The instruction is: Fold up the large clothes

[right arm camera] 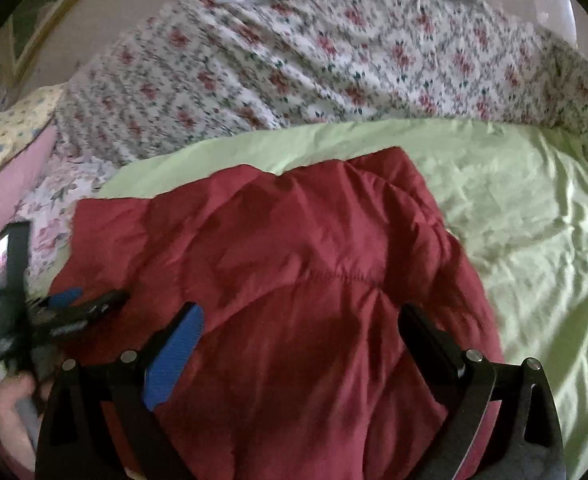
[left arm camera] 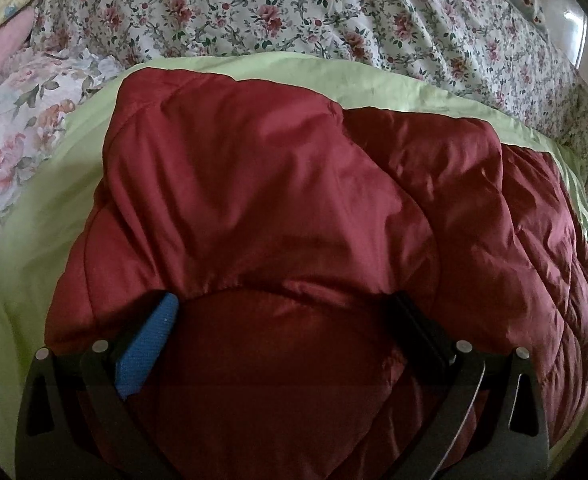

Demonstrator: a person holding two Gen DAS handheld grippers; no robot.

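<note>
You had nothing to read here: no label, brand, number or sign showed on anything in either wrist view, and the blurred patches gave no letters.

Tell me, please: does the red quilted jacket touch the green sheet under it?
Touching. In the right wrist view the red quilted jacket lies flat on the green sheet, with no gap visible along its far edge.

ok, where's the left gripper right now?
In the right wrist view it's at the far left, over the red quilted jacket's left edge, beside the floral bedding.
</note>
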